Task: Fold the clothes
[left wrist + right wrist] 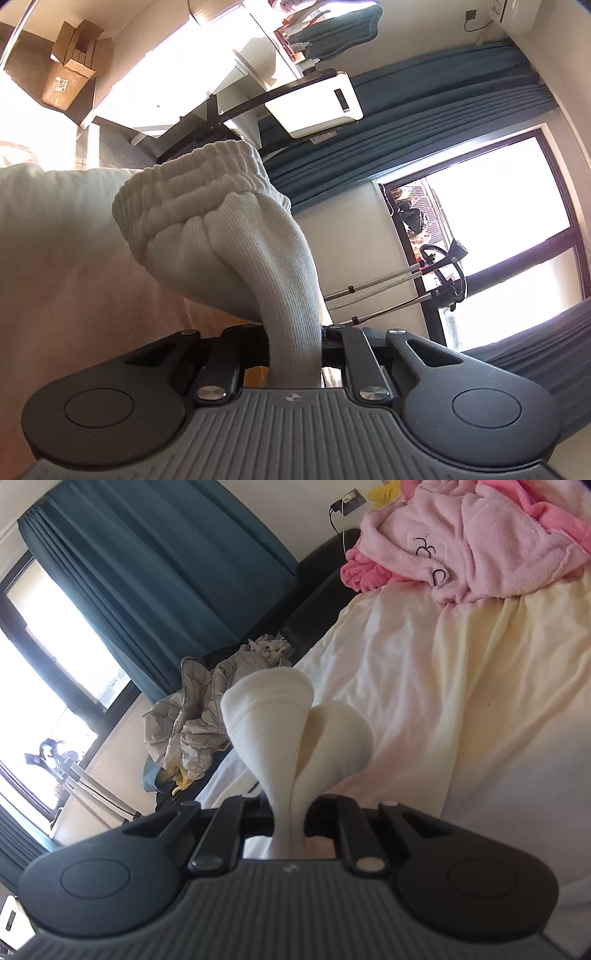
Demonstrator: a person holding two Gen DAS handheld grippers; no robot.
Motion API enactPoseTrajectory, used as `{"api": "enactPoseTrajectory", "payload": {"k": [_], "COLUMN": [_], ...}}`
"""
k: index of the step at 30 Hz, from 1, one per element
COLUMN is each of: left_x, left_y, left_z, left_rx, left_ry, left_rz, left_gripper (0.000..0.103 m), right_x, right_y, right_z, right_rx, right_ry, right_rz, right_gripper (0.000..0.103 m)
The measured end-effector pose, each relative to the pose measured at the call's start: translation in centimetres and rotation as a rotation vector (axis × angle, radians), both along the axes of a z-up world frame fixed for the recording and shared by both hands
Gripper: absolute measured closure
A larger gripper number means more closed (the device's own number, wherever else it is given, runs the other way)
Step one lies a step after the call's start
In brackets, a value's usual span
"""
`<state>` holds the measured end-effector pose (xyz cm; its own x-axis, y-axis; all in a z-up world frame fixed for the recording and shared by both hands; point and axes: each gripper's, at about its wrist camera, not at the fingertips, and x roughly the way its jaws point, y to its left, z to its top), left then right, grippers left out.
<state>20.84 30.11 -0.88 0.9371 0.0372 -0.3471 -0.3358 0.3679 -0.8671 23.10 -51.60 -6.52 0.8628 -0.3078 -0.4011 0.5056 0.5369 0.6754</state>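
Two grippers are seen, each clamped on white knit fabric. The left gripper (293, 354) is pinched on a white sock (229, 236): the ribbed cuff end is bunched above the jaws and fans out in front of the camera, lifted off the bed (74, 295). The right gripper (290, 830) is pressed together on the toe ends of the white socks (280, 723) (two rounded lobes are visible side by side, so a pair is likely gripped, though it cannot be told for certain). The fabric is squeezed thin between the jaws in both views.

Containers: an open cardboard box (70, 62) is seen on the floor in the left wrist view, flaps up, with what look like narrow cardboard dividers or smaller boxes inside; contents cannot be made out further.

On the cream bed sheet (461, 701) a pink fleece garment (480, 535) is heaped at the far end, well apart from the socks. A crumpled grey jacket (192, 723) is lying beside the bed near the teal curtain (147, 572). A white appliance (317, 103) is seen by the curtains in the left wrist view.
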Motion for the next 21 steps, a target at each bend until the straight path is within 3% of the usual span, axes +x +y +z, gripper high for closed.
{"api": "enactPoseTrajectory", "payload": {"k": [5, 9, 11, 13, 17, 19, 21], "left_x": [-3.7, -4.8, -4.7, -4.5, -5.0, -6.0, -7.2], "left_y": [2.0, 2.8, 2.6, 1.6, -0.4, -1.6, -2.8], "left_z": [-0.3, -1.5, -1.6, -1.3, -0.7, -0.2, 0.4], "left_rx": [-0.010, 0.049, 0.125, 0.231, 0.354, 0.420, 0.489], "left_ry": [0.065, 0.156, 0.191, 0.209, 0.240, 0.251, 0.257], "left_rz": [-0.076, -0.139, -0.161, -0.179, -0.199, -0.210, -0.218], "left_gripper": [0.087, 0.086, 0.085, 0.082, 0.065, 0.043, 0.034], "right_x": [-6.7, -11.6, -12.5, -12.5, -12.5, -12.6, -12.6], "right_y": [0.5, 0.5, 0.2, 0.2, 0.2, -0.2, -0.5], "right_z": [-0.4, -3.0, -3.7, -3.7, -4.6, -5.6, -6.4], "right_rx": [0.053, 0.209, 0.287, 0.279, 0.255, 0.275, 0.296], "right_ry": [-0.008, 0.013, 0.009, 0.018, 0.041, 0.048, 0.068], "right_rz": [-0.042, -0.103, -0.119, -0.099, -0.061, -0.048, -0.039], "right_gripper": [0.092, 0.092, 0.091, 0.091, 0.089, 0.087, 0.082]}}
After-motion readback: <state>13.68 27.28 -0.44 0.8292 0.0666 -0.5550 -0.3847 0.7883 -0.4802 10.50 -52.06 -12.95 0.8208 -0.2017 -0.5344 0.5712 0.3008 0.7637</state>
